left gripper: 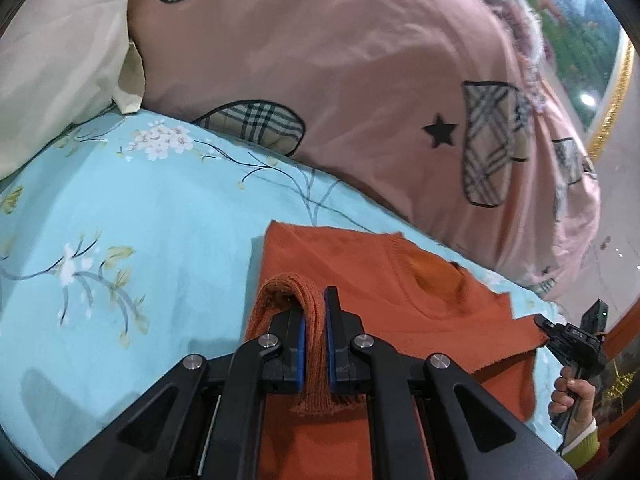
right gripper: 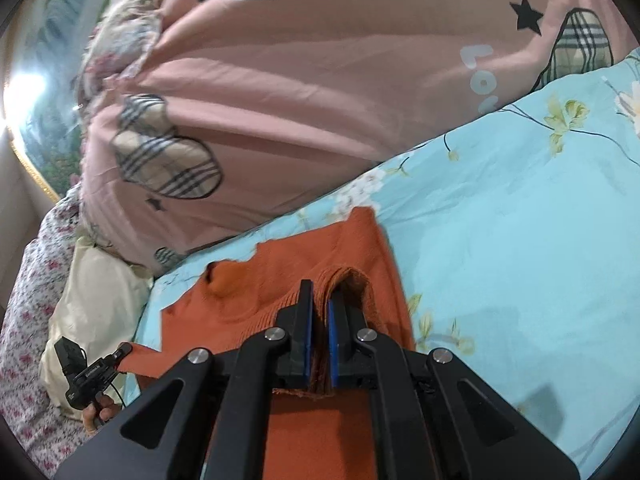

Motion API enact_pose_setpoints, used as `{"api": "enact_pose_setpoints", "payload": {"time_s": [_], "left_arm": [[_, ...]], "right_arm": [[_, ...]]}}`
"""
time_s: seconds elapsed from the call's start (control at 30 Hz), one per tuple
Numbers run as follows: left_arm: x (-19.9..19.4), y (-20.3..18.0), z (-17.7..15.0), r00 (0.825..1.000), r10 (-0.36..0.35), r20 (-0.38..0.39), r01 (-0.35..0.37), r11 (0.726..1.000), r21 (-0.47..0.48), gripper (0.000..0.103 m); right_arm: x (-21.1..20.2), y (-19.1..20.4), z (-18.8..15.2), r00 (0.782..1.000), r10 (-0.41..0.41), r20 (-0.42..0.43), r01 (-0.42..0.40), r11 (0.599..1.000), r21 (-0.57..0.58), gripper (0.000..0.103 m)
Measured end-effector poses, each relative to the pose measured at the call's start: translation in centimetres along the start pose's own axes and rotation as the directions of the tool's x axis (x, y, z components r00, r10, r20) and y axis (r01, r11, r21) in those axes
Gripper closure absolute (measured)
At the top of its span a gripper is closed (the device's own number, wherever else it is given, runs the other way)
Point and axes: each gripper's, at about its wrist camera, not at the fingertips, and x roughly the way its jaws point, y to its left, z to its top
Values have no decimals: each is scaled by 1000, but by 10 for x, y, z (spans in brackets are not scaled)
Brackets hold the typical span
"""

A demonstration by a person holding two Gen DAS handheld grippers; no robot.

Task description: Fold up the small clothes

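An orange knitted garment (left gripper: 360, 280) lies on a light blue floral bedsheet (left gripper: 140, 220). My left gripper (left gripper: 315, 308) is shut on a ribbed edge of the garment, folded over and pinched between the blue pads. My right gripper (right gripper: 320, 304) is shut on another ribbed edge of the same garment (right gripper: 280, 280). Each gripper shows in the other's view: the right one (left gripper: 540, 322) touches the garment's right corner, the left one (right gripper: 122, 350) touches its left corner.
A big pink quilt (left gripper: 360, 80) with plaid patches lies heaped behind the garment, also in the right wrist view (right gripper: 300, 100). A cream pillow (left gripper: 52, 60) sits at the far left. A floral fabric (right gripper: 24, 320) and another cream pillow (right gripper: 92, 300) lie at the left.
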Motion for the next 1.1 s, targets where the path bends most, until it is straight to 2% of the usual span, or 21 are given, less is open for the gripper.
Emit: {"api": "enact_pose_setpoints", "payload": {"time_s": [0.13,0.2,0.23,0.3,0.37,0.43,0.5,0.57,0.6,0.63,0.7,0.73,0.77,0.87,0.9,0.93,0.97,1.03,1.1], "left_arm": [[47,7,2,996,50,-71,-50,999,11,95],[55,11,-2,994,43,-97,-43,999,1,91],[51,10,-6,995,28,-101,-28,1000,-2,90],[38,5,-17,995,-5,-98,7,1000,16,71],[21,-5,-32,995,-44,-93,47,998,32,62],[4,-22,-54,988,-106,-113,113,992,62,61],[0,-41,-78,976,-151,-155,167,981,95,60],[12,-57,-97,954,-182,-236,214,969,120,59],[25,-66,-106,946,-157,-282,204,968,147,60],[36,-73,-111,946,-113,-304,175,967,184,60],[51,-80,-108,950,-53,-306,131,962,241,67],[59,-79,-99,952,-47,-304,124,963,241,68],[67,-76,-85,954,-42,-298,112,969,220,69],[85,-57,-39,972,5,-234,31,988,152,69],[89,-48,-23,978,28,-209,-3,993,119,68],[90,-40,-12,981,56,-184,-40,995,91,68],[87,-34,-4,984,73,-164,-63,996,65,64],[75,-21,6,990,73,-124,-72,997,12,58],[55,-14,0,995,43,-86,-45,999,-18,52]], "right_arm": [[32,-9,4,998,-53,-30,54,998,22,94],[37,-13,1,996,-81,-39,83,996,37,94],[36,-14,-1,996,-86,-40,87,995,45,94],[24,-14,-6,995,-95,-27,96,994,57,92],[2,-6,-14,992,-125,29,125,992,14,91],[-20,7,-25,983,-164,86,168,985,-42,88],[-32,18,-39,985,-146,91,154,984,-86,83],[-23,39,-59,999,-51,-17,47,981,-190,83],[-11,50,-71,993,-20,-114,-9,968,-250,82],[6,60,-86,975,-13,-221,-58,949,-310,82],[29,70,-103,950,-85,-301,-47,912,-408,82],[41,70,-104,944,-146,-296,-4,892,-452,82],[47,67,-100,945,-166,-283,21,891,-453,82],[56,45,-60,970,-130,-205,55,941,-334,83],[54,39,-45,979,-125,-163,72,953,-296,83],[50,31,-29,983,-157,-92,129,959,-253,82],[45,25,-17,979,-203,-34,191,958,-212,81],[28,9,-1,972,-231,48,235,968,-92,80],[10,-2,1,977,-201,72,203,979,-10,80]]}}
